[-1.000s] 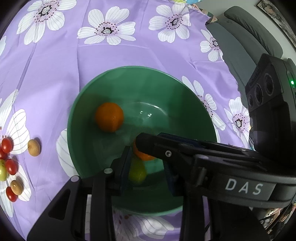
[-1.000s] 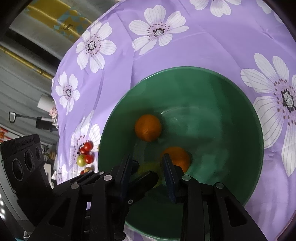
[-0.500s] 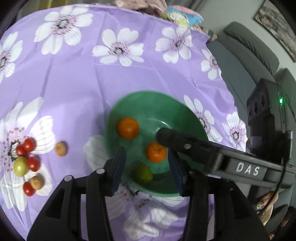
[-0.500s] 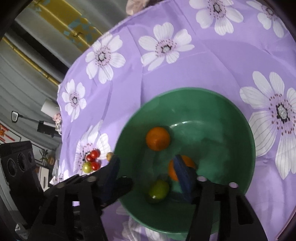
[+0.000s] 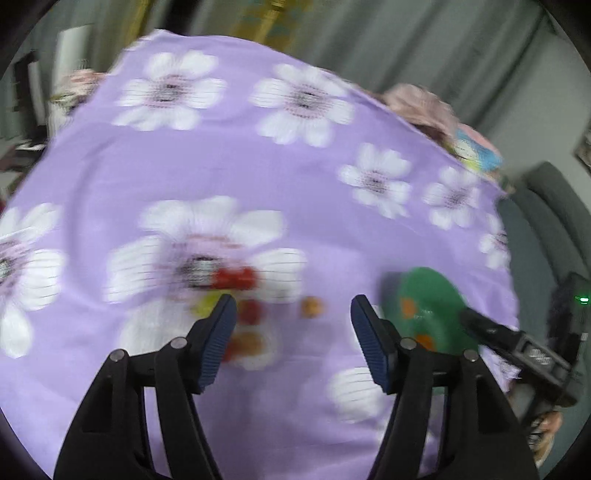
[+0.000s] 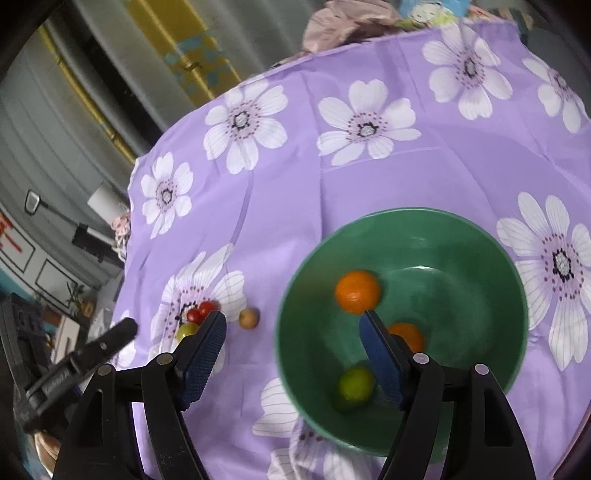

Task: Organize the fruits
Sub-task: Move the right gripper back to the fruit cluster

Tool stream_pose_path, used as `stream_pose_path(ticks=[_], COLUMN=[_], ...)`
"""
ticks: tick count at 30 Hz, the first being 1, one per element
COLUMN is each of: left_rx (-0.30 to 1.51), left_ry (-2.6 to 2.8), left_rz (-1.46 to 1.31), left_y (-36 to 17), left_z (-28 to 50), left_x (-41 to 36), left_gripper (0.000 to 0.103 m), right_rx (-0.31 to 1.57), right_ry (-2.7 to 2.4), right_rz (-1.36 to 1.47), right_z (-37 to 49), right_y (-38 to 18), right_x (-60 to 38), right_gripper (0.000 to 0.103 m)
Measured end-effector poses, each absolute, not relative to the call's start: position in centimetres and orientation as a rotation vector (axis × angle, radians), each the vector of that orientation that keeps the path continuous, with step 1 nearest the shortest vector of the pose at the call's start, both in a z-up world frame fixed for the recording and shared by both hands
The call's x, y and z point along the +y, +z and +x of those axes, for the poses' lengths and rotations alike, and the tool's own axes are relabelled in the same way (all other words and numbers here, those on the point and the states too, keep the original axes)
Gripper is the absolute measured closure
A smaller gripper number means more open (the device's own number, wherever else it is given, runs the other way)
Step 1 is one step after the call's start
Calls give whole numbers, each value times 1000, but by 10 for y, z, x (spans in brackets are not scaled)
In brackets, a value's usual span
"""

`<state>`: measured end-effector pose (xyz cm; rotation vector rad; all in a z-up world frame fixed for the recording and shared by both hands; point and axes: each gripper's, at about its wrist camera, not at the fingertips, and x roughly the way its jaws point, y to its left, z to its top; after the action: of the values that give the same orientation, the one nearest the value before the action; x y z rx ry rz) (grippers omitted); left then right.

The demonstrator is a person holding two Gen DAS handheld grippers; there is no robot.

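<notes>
A green bowl [image 6: 480,243] holds two oranges [image 6: 357,291] and a green fruit [image 6: 356,384]. It shows small and blurred in the left wrist view [image 5: 439,288]. Left of the bowl on the purple flowered cloth lie red cherry tomatoes [image 6: 199,312], a yellow-green one [image 6: 185,331] and a brown round fruit [image 6: 248,318]. In the left wrist view the red tomatoes [image 5: 234,277] and the brown fruit [image 5: 312,306] are blurred. My left gripper [image 5: 291,317] is open and empty above the cloth near the small fruits. My right gripper [image 6: 291,334] is open and empty over the bowl's left rim.
The purple cloth [image 6: 369,177] covers the table. A grey sofa [image 5: 546,206] stands to the right. Crumpled fabric [image 6: 351,22] lies at the table's far edge. The left gripper's body [image 6: 74,358] shows at the lower left of the right wrist view.
Both grippers have opened wide and pulled up and away from the bowl. The green fruit now lies free in the bowl. The left gripper has swung left toward the small fruits.
</notes>
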<state>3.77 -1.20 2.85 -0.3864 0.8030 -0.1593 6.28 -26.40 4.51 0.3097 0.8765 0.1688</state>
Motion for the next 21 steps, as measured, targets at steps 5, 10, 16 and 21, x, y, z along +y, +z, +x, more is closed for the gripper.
stream_pose_path(ticks=[5, 10, 16, 21], left_rx=[830, 847, 876, 903], left_ry=[-74, -25, -1, 8], left_rz=[-416, -482, -514, -502], left_y=[12, -2, -13, -20], left_z=[19, 3, -11, -16], left_x=[33, 66, 78, 79], left_gripper=[37, 35, 34, 34], right_rx=[886, 957, 1101, 1150], right_ry=[234, 305, 329, 322], right_rz=[244, 179, 128, 7], right_z=[67, 78, 113, 130], right_y=[43, 31, -2, -21], right_x=[-225, -174, -113, -69], right_gripper=[28, 28, 28, 41])
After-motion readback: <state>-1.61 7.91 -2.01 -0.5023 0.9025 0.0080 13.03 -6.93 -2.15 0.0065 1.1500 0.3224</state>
